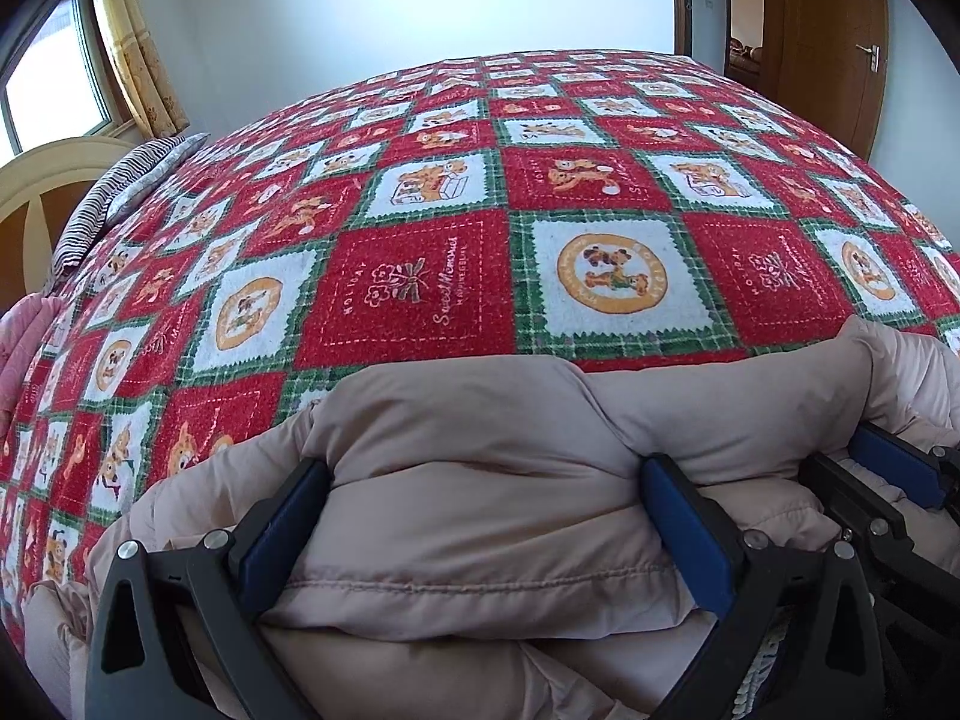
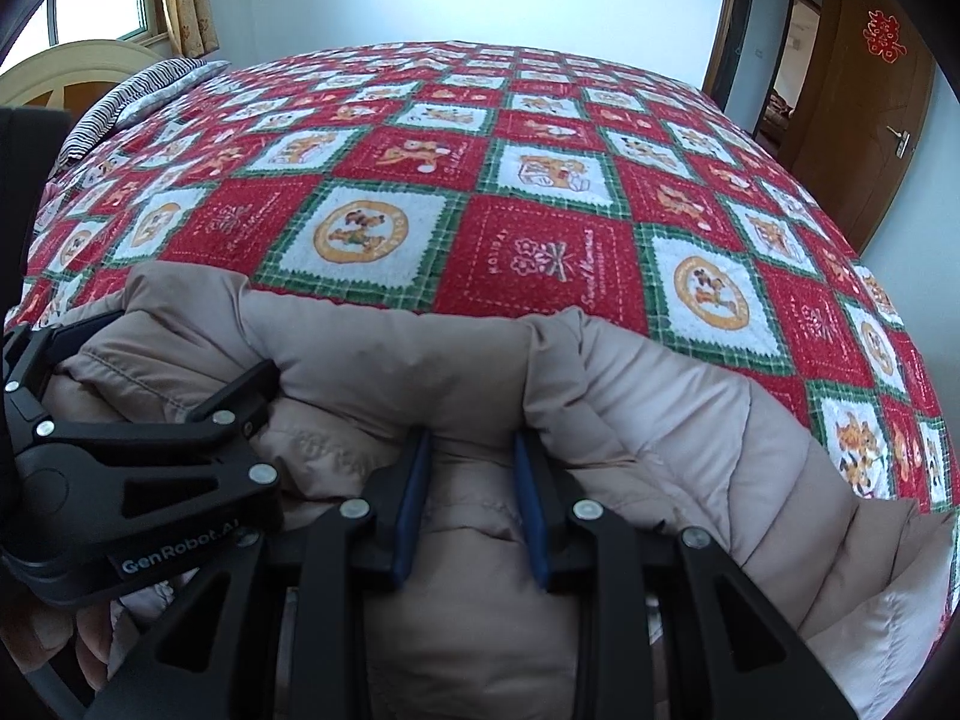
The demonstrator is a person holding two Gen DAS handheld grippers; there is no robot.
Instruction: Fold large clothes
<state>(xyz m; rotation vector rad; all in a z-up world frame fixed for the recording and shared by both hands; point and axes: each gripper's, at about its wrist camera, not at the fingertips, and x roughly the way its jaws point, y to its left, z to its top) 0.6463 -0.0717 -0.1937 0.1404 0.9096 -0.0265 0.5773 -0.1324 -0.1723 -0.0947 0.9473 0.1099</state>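
A beige puffy down jacket (image 1: 480, 480) lies bunched at the near edge of a bed covered by a red, white and green checked blanket (image 1: 480, 228). My left gripper (image 1: 486, 468) has its jaws wide apart around a thick fold of the jacket. My right gripper (image 2: 471, 444) is shut on a narrower fold of the jacket (image 2: 660, 420). In the left wrist view the right gripper (image 1: 864, 462) is at the far right. In the right wrist view the left gripper (image 2: 180, 348) is at the left, jaws spread on the fabric.
A striped pillow (image 1: 120, 186) and a cream headboard (image 1: 54, 174) are at the bed's left end. A window with yellow curtains (image 1: 138, 54) is behind. A brown door (image 1: 840, 42) stands open at the right. A pink cloth (image 1: 18, 354) hangs at the left edge.
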